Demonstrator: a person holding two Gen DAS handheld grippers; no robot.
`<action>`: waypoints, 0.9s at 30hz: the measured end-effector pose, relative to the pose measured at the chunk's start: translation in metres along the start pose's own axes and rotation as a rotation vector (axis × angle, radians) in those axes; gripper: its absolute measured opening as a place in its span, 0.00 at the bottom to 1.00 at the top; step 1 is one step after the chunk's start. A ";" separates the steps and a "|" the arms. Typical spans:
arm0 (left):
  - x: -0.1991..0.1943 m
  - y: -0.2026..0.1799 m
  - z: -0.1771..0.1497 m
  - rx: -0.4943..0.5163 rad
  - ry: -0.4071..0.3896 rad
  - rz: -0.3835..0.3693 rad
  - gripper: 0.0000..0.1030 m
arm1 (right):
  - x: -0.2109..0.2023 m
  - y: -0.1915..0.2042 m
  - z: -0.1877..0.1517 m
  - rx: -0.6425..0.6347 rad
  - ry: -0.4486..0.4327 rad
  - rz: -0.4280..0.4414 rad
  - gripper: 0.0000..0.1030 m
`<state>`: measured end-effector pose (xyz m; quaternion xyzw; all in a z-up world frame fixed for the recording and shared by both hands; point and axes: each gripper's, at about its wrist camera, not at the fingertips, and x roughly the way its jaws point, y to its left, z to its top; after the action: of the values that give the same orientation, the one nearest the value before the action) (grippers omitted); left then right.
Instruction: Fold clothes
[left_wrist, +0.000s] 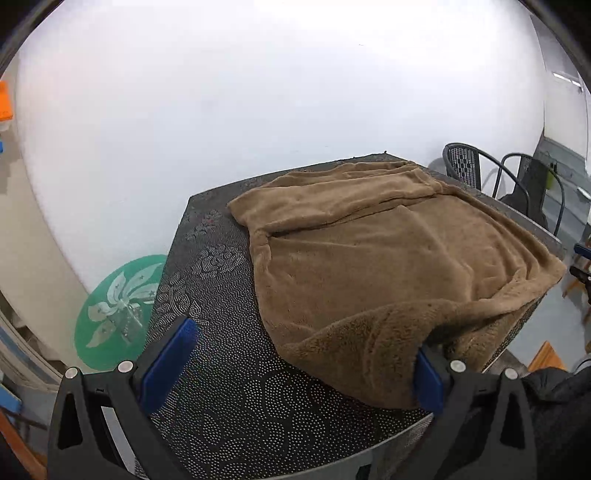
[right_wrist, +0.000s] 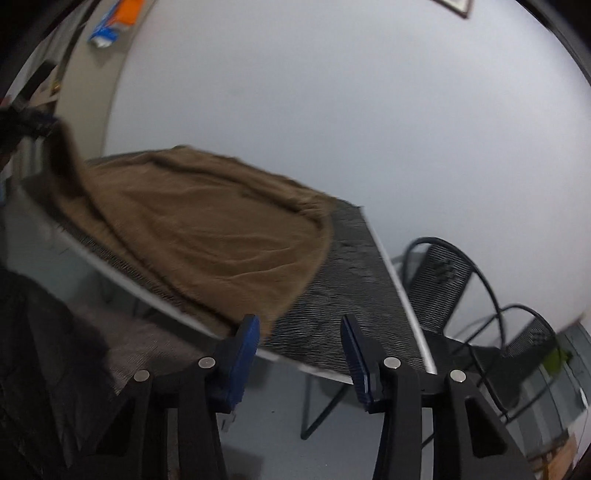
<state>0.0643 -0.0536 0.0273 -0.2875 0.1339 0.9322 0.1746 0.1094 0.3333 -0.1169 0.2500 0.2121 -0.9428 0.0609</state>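
1. A brown fleece garment (left_wrist: 369, 258) lies spread over a dark table (left_wrist: 221, 387) with a dotted flower pattern, covering the far and right part of the top and reaching its right edge.
2. A folded band of the garment lies along the far edge of the table; the near right portion is bunched and hangs toward the near right corner.
3. In the left wrist view, the left gripper (left_wrist: 295, 376) has its blue-padded fingers (left_wrist: 166, 365) spread wide. The left pad stands over bare table, clear of the fabric. The bunched near hem of the garment lies against the right pad and drapes over its tip; nothing is pinched between the two pads.
4. In the right wrist view, which is blurred, the right gripper (right_wrist: 299, 354) sits just off the near edge of the table, its fingers (right_wrist: 243, 354) partly spread with only table edge and floor between them.
5. The garment's near right corner ends just beside the tip of the right gripper's left pad; whether they touch cannot be told through the blur.
6. In the same view a strip of the garment rises at the far left, lifted off the table.
7. Two dark mesh chairs (right_wrist: 439, 280) stand beyond the right edge of the table.
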 end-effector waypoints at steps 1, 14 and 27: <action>0.000 -0.001 -0.001 0.006 0.001 0.002 1.00 | 0.007 0.001 -0.002 -0.017 0.002 0.019 0.47; 0.004 -0.004 -0.015 0.079 0.035 0.038 1.00 | 0.035 0.020 -0.001 -0.058 0.067 -0.022 0.15; -0.020 0.019 0.039 0.199 -0.150 0.115 1.00 | 0.027 -0.024 0.084 -0.171 -0.093 -0.193 0.15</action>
<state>0.0529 -0.0622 0.0725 -0.1899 0.2287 0.9416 0.1581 0.0430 0.3181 -0.0556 0.1785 0.3117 -0.9333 0.0009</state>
